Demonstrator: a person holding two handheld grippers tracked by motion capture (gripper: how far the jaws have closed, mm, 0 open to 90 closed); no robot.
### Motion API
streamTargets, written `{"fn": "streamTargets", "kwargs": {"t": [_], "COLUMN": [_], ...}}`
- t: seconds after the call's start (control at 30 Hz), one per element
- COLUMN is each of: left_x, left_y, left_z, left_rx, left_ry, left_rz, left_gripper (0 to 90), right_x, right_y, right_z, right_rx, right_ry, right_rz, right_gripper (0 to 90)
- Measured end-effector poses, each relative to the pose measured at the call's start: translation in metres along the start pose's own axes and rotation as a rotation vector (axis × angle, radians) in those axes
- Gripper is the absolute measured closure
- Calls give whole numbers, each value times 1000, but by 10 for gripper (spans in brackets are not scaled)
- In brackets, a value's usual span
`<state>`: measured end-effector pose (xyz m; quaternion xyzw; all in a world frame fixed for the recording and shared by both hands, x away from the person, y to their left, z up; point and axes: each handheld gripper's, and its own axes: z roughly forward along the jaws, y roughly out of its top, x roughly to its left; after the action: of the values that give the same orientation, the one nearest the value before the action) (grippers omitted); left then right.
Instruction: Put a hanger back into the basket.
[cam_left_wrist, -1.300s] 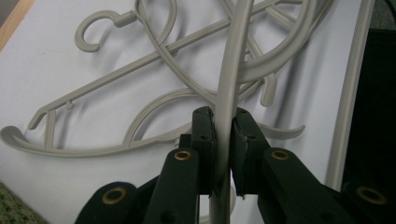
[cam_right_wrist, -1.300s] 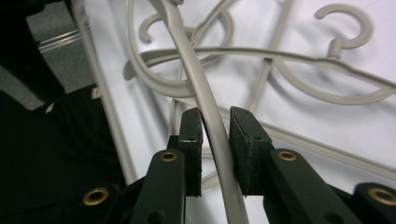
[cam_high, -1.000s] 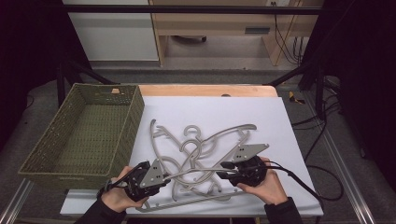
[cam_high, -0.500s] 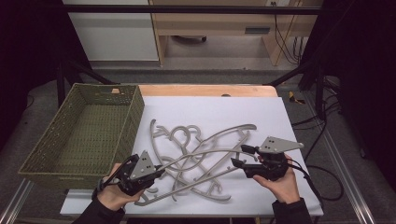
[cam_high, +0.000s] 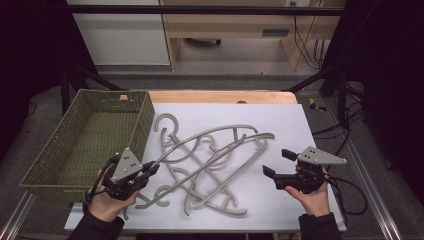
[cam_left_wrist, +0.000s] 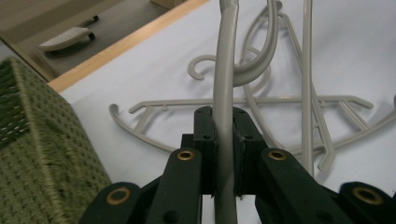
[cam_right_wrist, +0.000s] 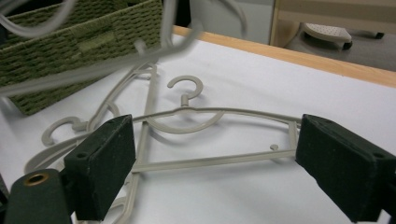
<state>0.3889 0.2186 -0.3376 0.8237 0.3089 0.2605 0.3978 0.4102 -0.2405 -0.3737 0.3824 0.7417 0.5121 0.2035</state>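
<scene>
Since half-second ago, right gripper (cam_high: 274, 163) swung further right, off hangers, jaws wide, empty. Left gripper (cam_high: 150, 169) clamps grey hanger (cam_left_wrist: 225, 98) arm, raised over pile (cam_high: 210, 165) beside green basket (cam_high: 75, 145). No readable writing.

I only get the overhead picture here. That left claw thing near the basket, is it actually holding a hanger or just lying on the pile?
Observer: Holding. In the left gripper view the left gripper has both jaws pressed flat against a grey hanger's bar.
Operator: And the other claw?
Observer: The right gripper is wide open with nothing between its jaws; another hanger lies flat on the white table beyond them.
Operator: Anything under that far desk? It is just shadow to me.
Observer: The right gripper view shows a pale, flat object on the floor there. I cannot tell what it is.
</scene>
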Motion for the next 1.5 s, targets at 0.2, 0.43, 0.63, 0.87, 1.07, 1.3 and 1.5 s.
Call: {"fn": "streamTargets", "kwargs": {"t": [0.2,0.43,0.63,0.87,1.07,1.3,1.5], "left_x": [19,46,74,99,119,140,162], "left_y": [4,6,12,20,25,19,5], "left_z": [-19,-29,-36,-39,-40,-43,-50], "left_rx": [-63,-80,-83,-58,-38,2,34], "left_ry": [49,101,134,145,155,186,222], "left_rz": [-50,-71,-81,-68,-62,-74,-86], "left_gripper": [823,823,822,822,821,821,820], "right_x": [-3,-4,-5,-4,-5,-5,-5], "right_y": [-4,-3,-2,-3,-2,-2,-2], "right_z": [3,2,0,2,1,1,2], "right_rx": [20,11,3,12,9,11,7], "right_ry": [-16,-35,-42,-45,-43,-40,-40], "right_rz": [10,15,13,11,12,8,13], "right_gripper": [106,89,77,72,70,71,70]}}
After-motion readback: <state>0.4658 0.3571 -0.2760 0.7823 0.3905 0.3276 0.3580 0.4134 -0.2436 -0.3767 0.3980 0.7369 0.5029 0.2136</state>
